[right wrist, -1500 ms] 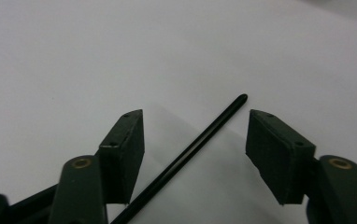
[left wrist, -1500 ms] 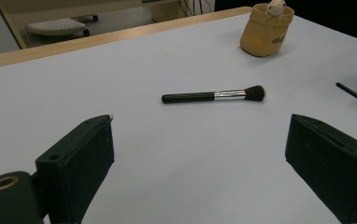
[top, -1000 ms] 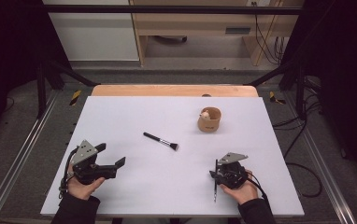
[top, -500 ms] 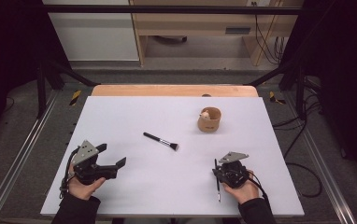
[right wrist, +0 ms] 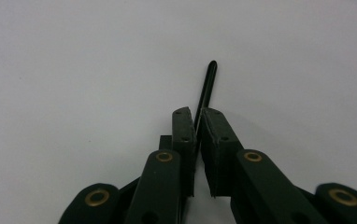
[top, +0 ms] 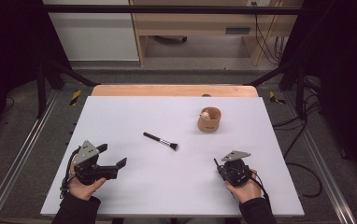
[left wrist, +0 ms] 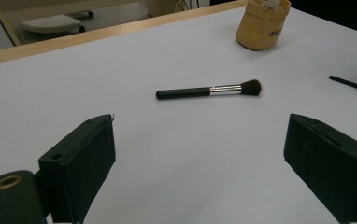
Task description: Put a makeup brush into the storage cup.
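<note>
A black makeup brush (top: 160, 140) with a silver ferrule lies in the middle of the white table top (top: 176, 196); it also lies ahead of my left gripper (left wrist: 209, 90). Behind it to the right stands a tan cup (top: 209, 120) (left wrist: 262, 25) with something pale inside. My left gripper (top: 112, 155) (left wrist: 200, 140) rests at the front left, its jaws wide open and empty. At the front right, my right gripper (top: 221, 168) (right wrist: 197, 116) has just been closing, and its jaws are shut on a thin black stick (right wrist: 206, 88) (top: 215, 162) that pokes out past them.
A wooden strip (top: 174, 90) runs along the table's far edge. Metal frame rails (top: 22, 154) flank the table on both sides. Cables (top: 303, 135) lie on the floor at the right.
The right gripper's jaws have closed onto the thin black stick. Both hands have stayed where they were, and the brush and cup have not moved.
</note>
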Demonstrator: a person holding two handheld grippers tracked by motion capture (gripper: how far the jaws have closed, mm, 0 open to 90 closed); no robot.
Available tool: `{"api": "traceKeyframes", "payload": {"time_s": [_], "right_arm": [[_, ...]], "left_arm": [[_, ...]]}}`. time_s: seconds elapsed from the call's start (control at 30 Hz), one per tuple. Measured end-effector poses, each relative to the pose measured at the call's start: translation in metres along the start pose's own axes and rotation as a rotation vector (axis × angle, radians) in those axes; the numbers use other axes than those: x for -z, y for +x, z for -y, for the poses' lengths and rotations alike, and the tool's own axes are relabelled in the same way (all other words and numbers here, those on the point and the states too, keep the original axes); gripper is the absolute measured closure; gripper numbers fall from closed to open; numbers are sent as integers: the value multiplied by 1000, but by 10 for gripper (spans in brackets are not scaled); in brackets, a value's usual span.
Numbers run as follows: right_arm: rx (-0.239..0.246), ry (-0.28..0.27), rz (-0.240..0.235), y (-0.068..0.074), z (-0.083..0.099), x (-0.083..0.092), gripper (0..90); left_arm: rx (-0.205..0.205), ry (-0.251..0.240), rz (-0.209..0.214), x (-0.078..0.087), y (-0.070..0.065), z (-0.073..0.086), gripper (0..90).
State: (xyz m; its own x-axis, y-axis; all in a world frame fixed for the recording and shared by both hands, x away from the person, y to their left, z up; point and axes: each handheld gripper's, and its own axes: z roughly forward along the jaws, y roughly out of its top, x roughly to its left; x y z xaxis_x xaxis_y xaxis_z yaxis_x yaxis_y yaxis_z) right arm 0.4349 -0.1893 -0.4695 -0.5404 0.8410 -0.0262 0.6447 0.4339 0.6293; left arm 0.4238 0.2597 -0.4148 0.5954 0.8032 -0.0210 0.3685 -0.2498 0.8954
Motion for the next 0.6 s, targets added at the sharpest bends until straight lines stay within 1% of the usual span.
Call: {"api": "traceKeyframes", "payload": {"time_s": [0.03,0.07,0.13,0.17,0.2,0.27,0.3,0.33,0.37,0.4,0.43,0.47,0.53,0.6], "right_arm": [[11,-1,7,-1,0,0,846],[-11,2,9,0,0,0,848],[-10,6,13,-1,0,1,848],[-16,6,13,-2,0,0,848],[3,-4,16,-3,0,-1,847],[-17,1,19,-2,0,-1,835],[-17,-2,21,-3,0,-1,821],[-31,4,19,-3,0,0,819],[-20,-3,15,-4,0,-1,821],[-34,-1,14,-4,0,-1,826],[-34,0,15,-4,0,-1,843],[-46,2,8,-4,0,-1,847],[-40,4,6,-4,0,-1,851],[-50,5,-1,-4,-1,-1,852]], "left_arm": [[-1,1,0,0,0,0,84],[-2,2,0,0,0,0,84],[-2,0,1,0,0,0,84],[-3,1,2,0,-1,0,84],[-3,1,2,0,-1,0,84],[-2,2,1,-1,-1,0,84],[-3,2,1,-1,-1,0,84],[-3,3,3,-1,-1,0,84],[-3,3,3,-1,-1,0,84],[-3,3,3,-1,-1,0,84],[-4,3,3,-1,-1,0,84],[-4,3,3,-1,-1,0,84],[-4,4,3,-1,-1,0,84],[0,-1,3,-1,-1,0,84]]}}
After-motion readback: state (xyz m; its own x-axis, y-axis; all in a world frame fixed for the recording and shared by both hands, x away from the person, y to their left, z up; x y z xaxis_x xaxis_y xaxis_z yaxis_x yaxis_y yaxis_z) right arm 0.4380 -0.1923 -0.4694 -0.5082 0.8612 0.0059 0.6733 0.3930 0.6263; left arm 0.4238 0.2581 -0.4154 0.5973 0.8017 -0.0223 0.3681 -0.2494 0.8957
